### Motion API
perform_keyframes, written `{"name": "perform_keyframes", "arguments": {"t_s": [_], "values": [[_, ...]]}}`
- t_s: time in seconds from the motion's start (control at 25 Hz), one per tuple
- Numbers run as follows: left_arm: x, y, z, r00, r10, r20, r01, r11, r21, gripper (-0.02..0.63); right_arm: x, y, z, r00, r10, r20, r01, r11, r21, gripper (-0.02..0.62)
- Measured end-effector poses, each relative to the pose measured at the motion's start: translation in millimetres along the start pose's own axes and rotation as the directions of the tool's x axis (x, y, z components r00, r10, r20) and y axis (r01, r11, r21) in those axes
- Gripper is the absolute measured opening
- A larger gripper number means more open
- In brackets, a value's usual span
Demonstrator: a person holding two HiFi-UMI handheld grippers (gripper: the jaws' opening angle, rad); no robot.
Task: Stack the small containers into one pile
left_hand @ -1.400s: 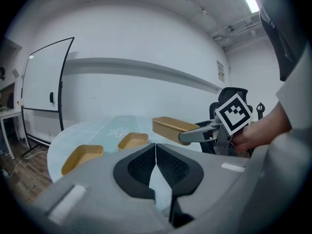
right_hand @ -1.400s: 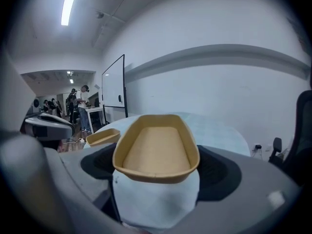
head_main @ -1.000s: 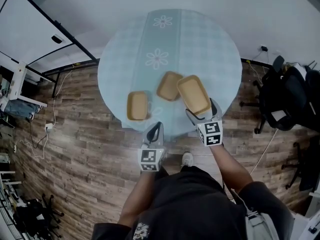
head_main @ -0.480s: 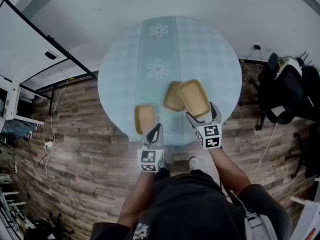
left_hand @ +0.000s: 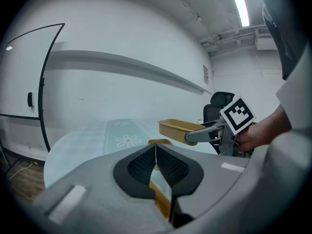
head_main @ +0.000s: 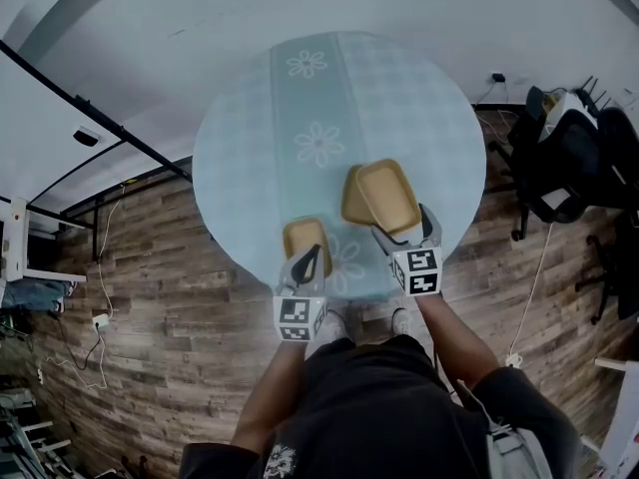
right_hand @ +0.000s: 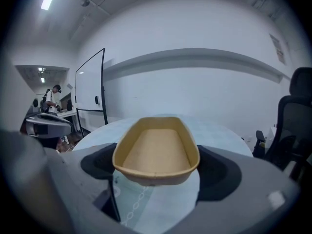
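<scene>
Three tan containers occupy a round tabletop [head_main: 429, 98] with a pale checked cloth and a daisy strip. The right gripper [head_main: 403, 226] clamps the near end of the lifted container [head_main: 387, 193]. This container now overlaps most of the middle container [head_main: 350, 198] beneath it, whereas a second ago they sat side by side. The left gripper [head_main: 309, 255], previously clear, now pinches the near rim of the small container [head_main: 305, 234] directly ahead of it. A wood-plank floor [head_main: 150, 297] surrounds the tabletop, and black office chairs [head_main: 564, 163] stand beyond the right gripper.
</scene>
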State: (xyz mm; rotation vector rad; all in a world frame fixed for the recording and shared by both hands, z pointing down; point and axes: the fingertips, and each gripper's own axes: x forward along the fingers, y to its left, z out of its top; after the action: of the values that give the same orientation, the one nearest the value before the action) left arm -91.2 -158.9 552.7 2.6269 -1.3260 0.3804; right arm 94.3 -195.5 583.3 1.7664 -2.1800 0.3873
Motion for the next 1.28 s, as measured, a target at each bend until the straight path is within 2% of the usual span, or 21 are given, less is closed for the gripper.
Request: {"name": "perform_keyframes", "arguments": {"t_s": [0.36, 0.64, 0.92, 1.12, 1.28], "values": [[-22.1, 44.5, -24.6, 0.999, -0.029, -0.021, 0.028, 0.999, -0.015, 0.006, 17.2, 57.9, -8.7, 1.000, -0.013, -0.017, 0.013, 1.000, 0.007, 0.503], [-48.1, 65.7, -50.0, 0.999, -0.019, -0.046, 0.017, 0.999, -0.034, 0.006, 20.3, 103.6, -19.4, 1.000, 0.008, -0.021, -0.008, 1.000, 0.006, 0.503], [-70.2, 78.5, -78.4, 0.995, 0.015, -0.095, -0.021, 0.998, -0.058, 0.006, 22.6, 150.4, -34.9, 0.999, 0.047, -0.022, -0.047, 0.999, 0.010, 0.503], [-78.4, 85.4, -93.6, 0.991, 0.045, -0.125, -0.053, 0.996, -0.066, 0.006, 17.2, 177.7, -31.6, 0.999, 0.052, 0.009, -0.052, 0.999, -0.002, 0.503], [-84.9, 91.0, -93.9, 0.991, 0.070, -0.118, -0.079, 0.994, -0.072, 0.005, 18.0, 195.8, -38.8, 0.999, 0.052, 0.012, -0.052, 0.999, 0.009, 0.503]]}}
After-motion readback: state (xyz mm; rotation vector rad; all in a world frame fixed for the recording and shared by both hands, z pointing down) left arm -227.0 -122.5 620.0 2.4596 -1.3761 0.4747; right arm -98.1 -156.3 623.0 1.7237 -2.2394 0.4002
